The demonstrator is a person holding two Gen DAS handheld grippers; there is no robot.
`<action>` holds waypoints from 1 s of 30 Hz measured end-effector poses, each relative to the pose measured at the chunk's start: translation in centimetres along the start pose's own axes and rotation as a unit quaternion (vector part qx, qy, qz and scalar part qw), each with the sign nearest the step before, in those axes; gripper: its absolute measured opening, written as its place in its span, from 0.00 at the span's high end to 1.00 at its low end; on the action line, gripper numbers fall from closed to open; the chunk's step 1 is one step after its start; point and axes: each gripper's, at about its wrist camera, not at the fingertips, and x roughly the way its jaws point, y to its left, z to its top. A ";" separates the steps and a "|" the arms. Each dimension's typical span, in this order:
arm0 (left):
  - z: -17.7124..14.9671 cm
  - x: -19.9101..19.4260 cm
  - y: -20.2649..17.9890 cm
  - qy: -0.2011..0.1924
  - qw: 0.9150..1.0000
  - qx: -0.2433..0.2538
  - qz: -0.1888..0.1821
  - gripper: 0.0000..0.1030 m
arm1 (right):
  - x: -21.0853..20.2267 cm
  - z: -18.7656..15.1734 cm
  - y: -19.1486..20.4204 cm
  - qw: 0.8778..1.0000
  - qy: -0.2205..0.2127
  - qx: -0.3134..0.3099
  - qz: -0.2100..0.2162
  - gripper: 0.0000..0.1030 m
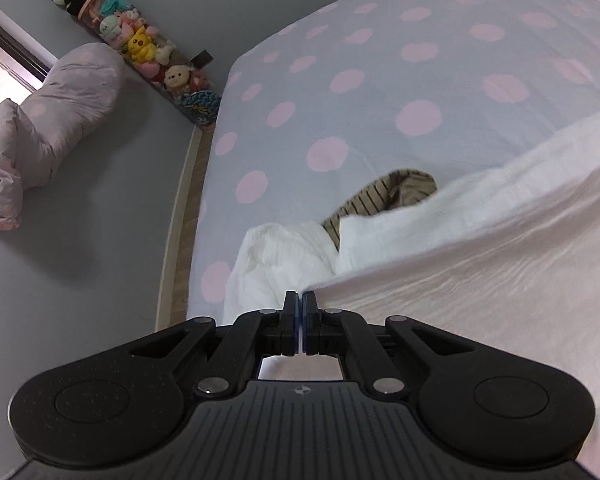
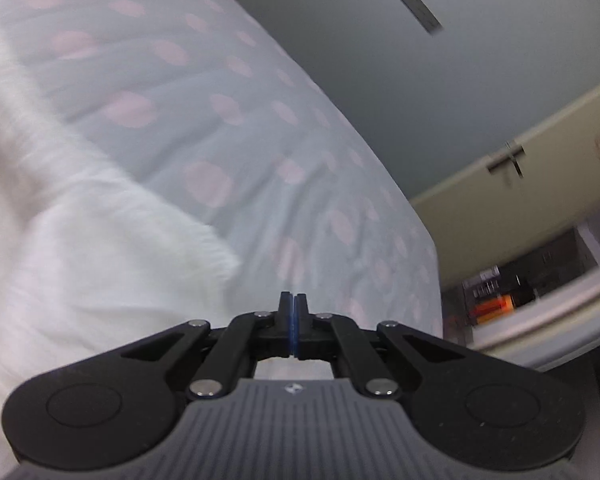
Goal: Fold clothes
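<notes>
Two grippers, both pinched tight: left gripper (image 1: 301, 300) appears to hold the white garment (image 1: 480, 232) by its edge on the dotted bed (image 1: 380, 80); right gripper (image 2: 293, 302) shows no cloth between its pads, garment at ten o'clock. Carry both corners evenly, keeping the edge taut.

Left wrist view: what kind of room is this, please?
Most likely a bedroom: a bed with a polka-dot sheet, a row of plush toys along the wall, and a bundled duvet beside the bed.

A white garment (image 1: 480, 248) lies spread and partly lifted on the dotted bed (image 1: 380, 80); a striped brown garment (image 1: 396, 192) lies crumpled just behind it.
</notes>
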 end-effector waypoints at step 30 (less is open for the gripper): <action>-0.8 4.0 -3.0 0.054 0.997 0.052 0.016 1.00 | 5.2 -4.1 6.8 0.975 0.027 -0.070 0.210 0.92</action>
